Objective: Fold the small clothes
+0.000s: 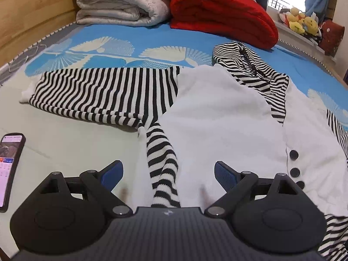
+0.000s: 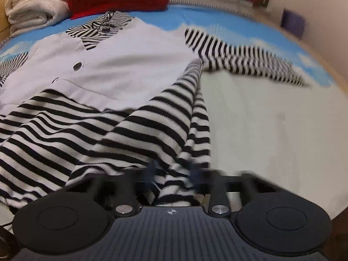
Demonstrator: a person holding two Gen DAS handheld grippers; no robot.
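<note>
A small top (image 1: 217,117), white across the chest with black-and-white striped sleeves, collar and hem, lies spread face up on a bed sheet (image 1: 71,143) printed in blue, white and pale green; three dark buttons (image 1: 294,154) run down its front placket.

In the left wrist view, the left gripper (image 1: 168,174) hovers low over the garment's side with its jaws spread wide; its blue finger pads (image 1: 114,171) sit to either side of a narrow striped strip (image 1: 162,165) of fabric and touch nothing. One striped sleeve (image 1: 104,93) stretches out flat to the left, with its white cuff at the far end. A smartphone (image 1: 9,169) with a lit screen lies on the sheet at the left edge.

In the right wrist view, which is motion-blurred, the right gripper (image 2: 173,176) has its jaws drawn close together, pinching a bunched fold of the striped hem (image 2: 169,169); the fabric rises in a ridge from the fingers toward the white chest panel. The other striped sleeve (image 2: 243,58) lies extended on the sheet to the right.

At the head of the bed, a folded cream blanket (image 1: 121,2) sits beside a red cushion (image 1: 219,15); yellow plush toys (image 1: 302,21) rest on a ledge further right.
</note>
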